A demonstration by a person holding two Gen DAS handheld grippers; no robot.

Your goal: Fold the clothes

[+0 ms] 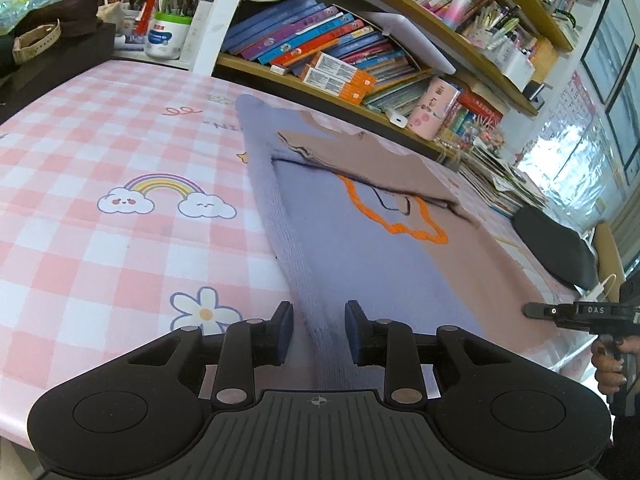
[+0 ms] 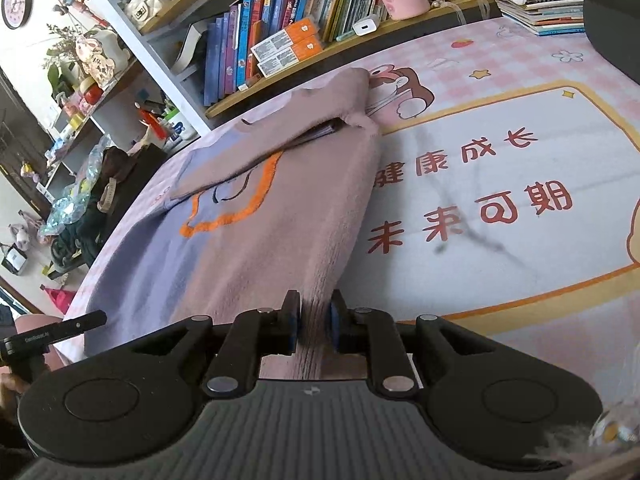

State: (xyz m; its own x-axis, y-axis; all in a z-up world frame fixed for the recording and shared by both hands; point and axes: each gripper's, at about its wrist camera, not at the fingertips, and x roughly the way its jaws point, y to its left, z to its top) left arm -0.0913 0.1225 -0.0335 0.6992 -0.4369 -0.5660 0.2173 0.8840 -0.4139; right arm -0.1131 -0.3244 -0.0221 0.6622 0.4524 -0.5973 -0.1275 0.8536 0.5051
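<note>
A knitted sweater (image 1: pixel 360 248), lilac-blue on one side and dusty pink on the other with an orange outline figure, lies flat on the pink checked table mat (image 1: pixel 100 140). Its pink sleeve is folded across the chest. My left gripper (image 1: pixel 320 320) is open, its fingers standing either side of the blue hem edge. My right gripper (image 2: pixel 315 312) is shut on the pink hem of the sweater (image 2: pixel 248 232), with ribbed fabric pinched between the pads. Each gripper shows at the edge of the other's view, the right gripper (image 1: pixel 532 311) held by a hand.
Shelves packed with books (image 1: pixel 320 40) run along the far side of the table. A black cushion (image 1: pixel 556 248) lies at the right end, beside a stack of magazines (image 2: pixel 552 4). A white jar (image 1: pixel 166 40) and a dark box (image 1: pixel 40 72) stand at the far left.
</note>
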